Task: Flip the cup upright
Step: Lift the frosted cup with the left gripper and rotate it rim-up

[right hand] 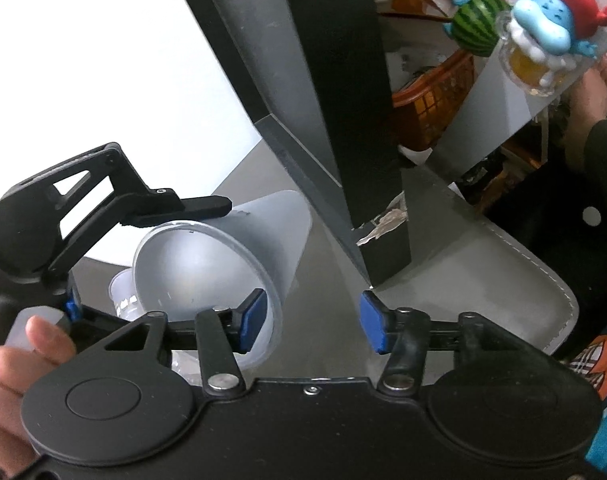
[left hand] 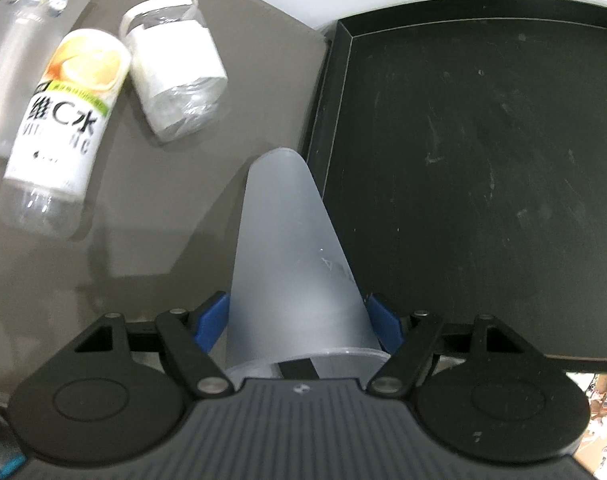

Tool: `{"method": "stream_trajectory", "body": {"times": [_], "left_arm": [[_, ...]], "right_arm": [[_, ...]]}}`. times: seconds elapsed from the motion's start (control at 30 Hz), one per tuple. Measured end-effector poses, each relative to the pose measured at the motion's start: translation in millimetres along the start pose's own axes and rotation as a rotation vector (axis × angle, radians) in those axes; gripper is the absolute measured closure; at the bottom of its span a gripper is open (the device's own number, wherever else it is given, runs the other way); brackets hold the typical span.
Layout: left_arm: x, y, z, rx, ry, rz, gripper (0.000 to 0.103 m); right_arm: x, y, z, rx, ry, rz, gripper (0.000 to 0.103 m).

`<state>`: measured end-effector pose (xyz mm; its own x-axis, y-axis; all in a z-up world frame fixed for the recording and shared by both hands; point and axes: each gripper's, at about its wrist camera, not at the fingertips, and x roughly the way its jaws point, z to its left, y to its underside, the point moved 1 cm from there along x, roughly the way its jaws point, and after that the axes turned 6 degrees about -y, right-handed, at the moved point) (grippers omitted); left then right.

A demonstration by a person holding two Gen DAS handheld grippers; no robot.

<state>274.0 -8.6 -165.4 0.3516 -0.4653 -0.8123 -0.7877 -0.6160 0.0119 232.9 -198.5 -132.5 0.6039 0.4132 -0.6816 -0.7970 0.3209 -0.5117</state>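
A frosted translucent plastic cup [left hand: 291,256] is held on its side in my left gripper [left hand: 297,322]. The blue pads press both sides near the rim, with the cup's base pointing away over the grey table beside the black tray. In the right wrist view the same cup [right hand: 239,248] shows with its open mouth toward the camera, and the left gripper's fingers [right hand: 175,204] clamp it. My right gripper [right hand: 313,326] is open and empty, its blue pads wide apart just right of the cup's rim.
A black tray [left hand: 483,160] lies to the right on the grey table [left hand: 163,240]. A vitamin C bottle [left hand: 59,128], a clear white-labelled jar [left hand: 175,68] and another frosted cup [left hand: 31,20] lie at the left. A toy figure [right hand: 551,28] and an orange basket [right hand: 435,100] stand beyond the table.
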Motion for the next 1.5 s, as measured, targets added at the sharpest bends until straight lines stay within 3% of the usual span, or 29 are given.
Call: {"method": "stream_trajectory", "body": {"times": [0.1, 0.13, 0.23, 0.43, 0.6, 1.0, 1.17, 1.3, 1.5], "left_arm": [[-0.6, 5.8, 1.0, -0.007, -0.003, 0.008, 0.028], [-1.7, 8.3, 2.2, -0.008, -0.005, 0.010, 0.028], [-4.2, 16.8, 4.5, -0.007, -0.012, 0.007, 0.028], [-13.4, 26.8, 4.9, 0.019, -0.013, -0.002, 0.028], [-33.9, 36.2, -7.2, 0.143, -0.096, -0.095, 0.025], [-93.1, 68.9, -19.9, 0.366, -0.132, -0.276, 0.025], [-109.0, 81.1, -18.3, 0.397, -0.077, -0.295, 0.025], [-111.0, 92.6, -17.1, 0.435, -0.096, -0.309, 0.025], [-111.4, 93.9, -3.7, 0.396, -0.099, -0.305, 0.025]], "right_arm": [[1.3, 2.5, 0.6, -0.008, -0.011, 0.020, 0.076], [2.4, 2.6, 0.6, -0.010, -0.021, 0.028, 0.088], [2.4, 3.1, 3.8, -0.033, -0.033, 0.054, 0.097], [-2.8, -0.2, -2.8, 0.009, -0.069, 0.105, 0.097], [-7.8, -9.6, -5.6, 0.024, -0.077, 0.137, 0.098], [-19.7, -12.5, 0.8, 0.015, -0.085, 0.197, 0.098], [-27.6, -14.0, 10.7, -0.013, -0.079, 0.209, 0.098], [-25.1, -15.1, 14.4, -0.035, -0.074, 0.220, 0.098], [-27.7, -16.8, 26.8, -0.083, -0.053, 0.244, 0.098]]}}
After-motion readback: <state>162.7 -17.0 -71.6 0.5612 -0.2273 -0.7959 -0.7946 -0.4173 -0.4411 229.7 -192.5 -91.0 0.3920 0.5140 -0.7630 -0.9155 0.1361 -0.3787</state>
